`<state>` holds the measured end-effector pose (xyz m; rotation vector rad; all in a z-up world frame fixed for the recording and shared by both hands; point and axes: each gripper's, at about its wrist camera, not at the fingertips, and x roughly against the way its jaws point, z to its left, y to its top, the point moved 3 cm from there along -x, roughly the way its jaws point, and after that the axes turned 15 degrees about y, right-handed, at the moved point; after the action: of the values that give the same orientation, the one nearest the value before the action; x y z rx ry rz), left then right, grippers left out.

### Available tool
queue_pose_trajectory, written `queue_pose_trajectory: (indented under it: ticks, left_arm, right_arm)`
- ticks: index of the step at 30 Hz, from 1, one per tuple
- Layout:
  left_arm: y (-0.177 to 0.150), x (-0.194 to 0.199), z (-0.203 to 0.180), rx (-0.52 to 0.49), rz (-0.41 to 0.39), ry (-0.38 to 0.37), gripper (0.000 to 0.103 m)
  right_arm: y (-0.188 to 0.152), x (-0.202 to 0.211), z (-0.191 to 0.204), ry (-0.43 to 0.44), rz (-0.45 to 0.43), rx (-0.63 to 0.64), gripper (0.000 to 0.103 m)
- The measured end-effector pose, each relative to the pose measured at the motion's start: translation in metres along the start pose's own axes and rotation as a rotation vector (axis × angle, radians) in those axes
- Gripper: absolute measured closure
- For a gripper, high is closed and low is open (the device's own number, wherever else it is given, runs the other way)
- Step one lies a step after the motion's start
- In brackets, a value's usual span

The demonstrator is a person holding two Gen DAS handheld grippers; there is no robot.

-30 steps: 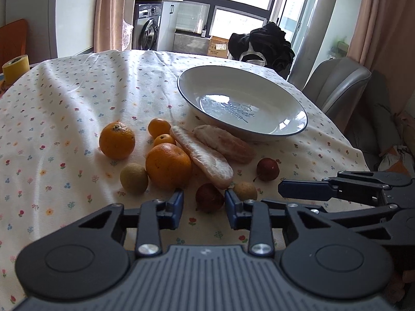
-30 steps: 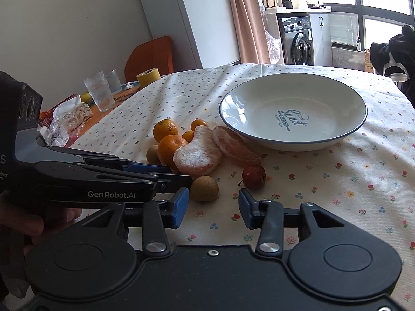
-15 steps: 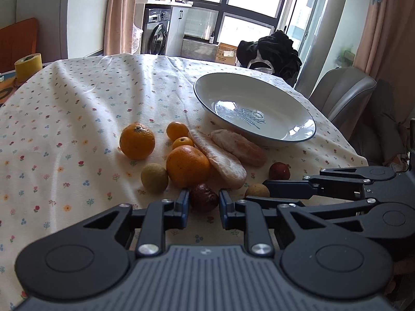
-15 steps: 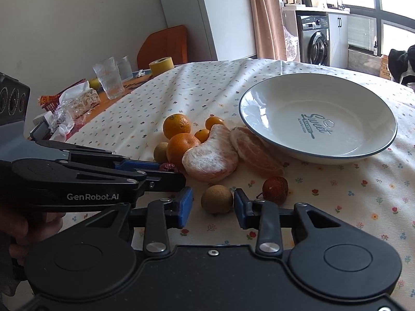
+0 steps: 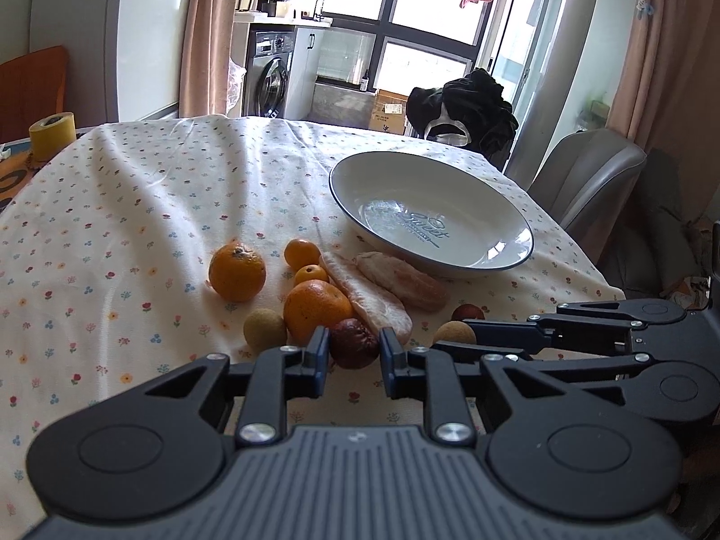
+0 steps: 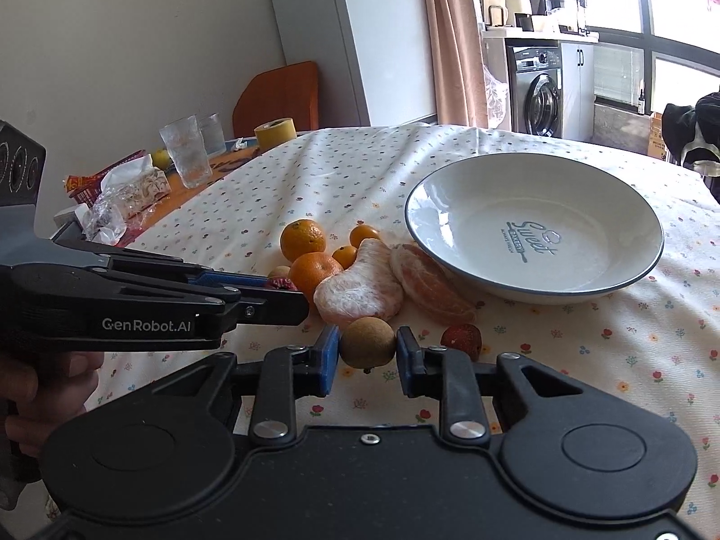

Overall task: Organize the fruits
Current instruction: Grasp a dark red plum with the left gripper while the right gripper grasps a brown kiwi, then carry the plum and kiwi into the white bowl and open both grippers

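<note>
Both my grippers sit low at the fruit pile, each straddling one small fruit.

The empty plate (image 6: 535,229) fills the right of centre, fruit heaped just left of it. My left gripper (image 5: 350,351) brackets the dark red fruit (image 5: 353,342), narrowly open; my right gripper (image 6: 366,353) flanks the brown longan (image 6: 366,342), contact unclear.

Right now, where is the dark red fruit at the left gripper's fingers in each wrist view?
Left wrist: the dark red fruit sits low centre, between the left gripper fingers.
Right wrist: left of centre, only a sliver shows past that gripper's tip, beside the nearest orange.
Shared landmark: the white bowl, beyond the fruit.
</note>
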<state>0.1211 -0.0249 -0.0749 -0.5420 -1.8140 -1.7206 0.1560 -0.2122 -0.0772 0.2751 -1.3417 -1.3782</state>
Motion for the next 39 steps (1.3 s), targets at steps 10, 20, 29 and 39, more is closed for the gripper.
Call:
queue_pose_trajectory:
  ticks: [10, 20, 29, 39]
  left_arm:
    - [0.023, 0.002, -0.012, -0.041, -0.036, 0.01, 0.081]
    - [0.042, -0.007, -0.029, -0.086, -0.053, 0.016, 0.081]
    - [0.054, -0.022, -0.044, -0.126, -0.047, 0.018, 0.081]
    - [0.064, -0.042, -0.059, -0.147, -0.033, 0.012, 0.081]
  right_arm:
    - [0.012, 0.024, -0.021, -0.057, -0.096, -0.026, 0.077]
    - [0.02, 0.033, -0.048, -0.108, -0.145, -0.057, 0.077]
    - [0.022, 0.03, -0.066, -0.128, -0.153, -0.08, 0.077]
    - [0.023, 0.023, -0.084, -0.154, -0.148, -0.094, 0.077]
